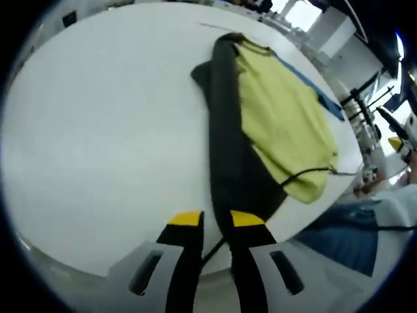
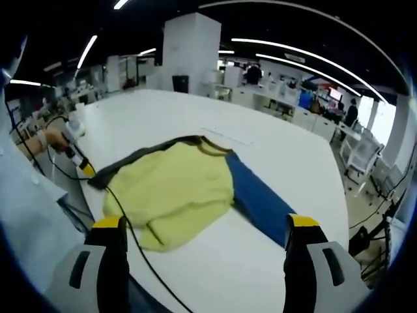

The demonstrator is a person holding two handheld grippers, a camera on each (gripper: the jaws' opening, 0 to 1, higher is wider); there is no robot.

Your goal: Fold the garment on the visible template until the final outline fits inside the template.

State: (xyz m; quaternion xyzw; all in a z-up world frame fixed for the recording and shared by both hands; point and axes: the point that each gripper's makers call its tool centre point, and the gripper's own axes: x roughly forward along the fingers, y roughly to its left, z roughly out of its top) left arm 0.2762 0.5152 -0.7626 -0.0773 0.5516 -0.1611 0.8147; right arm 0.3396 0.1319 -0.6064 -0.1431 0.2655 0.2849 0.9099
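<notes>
A yellow-green garment [image 1: 280, 111] with a black side panel [image 1: 225, 130] and a blue sleeve [image 1: 313, 88] lies bunched near the edge of the white table [image 1: 98, 130]. In the left gripper view the black panel runs down between my left gripper's [image 1: 215, 219] narrow jaws, which look shut on its end. In the right gripper view the garment [image 2: 176, 189] and its blue sleeve [image 2: 260, 199] lie ahead of my right gripper [image 2: 206, 223], whose jaws stand wide open and empty above the table. The left gripper [image 2: 83, 166] touches the black corner [image 2: 99, 180] there.
A thin black cable [image 2: 133, 244] trails over the garment's near edge. A faint straight line [image 2: 225, 135] marks the table beyond the collar. A person's hand [image 2: 55, 140] and pale sleeve are at the left. Desks and chairs [image 2: 355, 153] stand beyond the table.
</notes>
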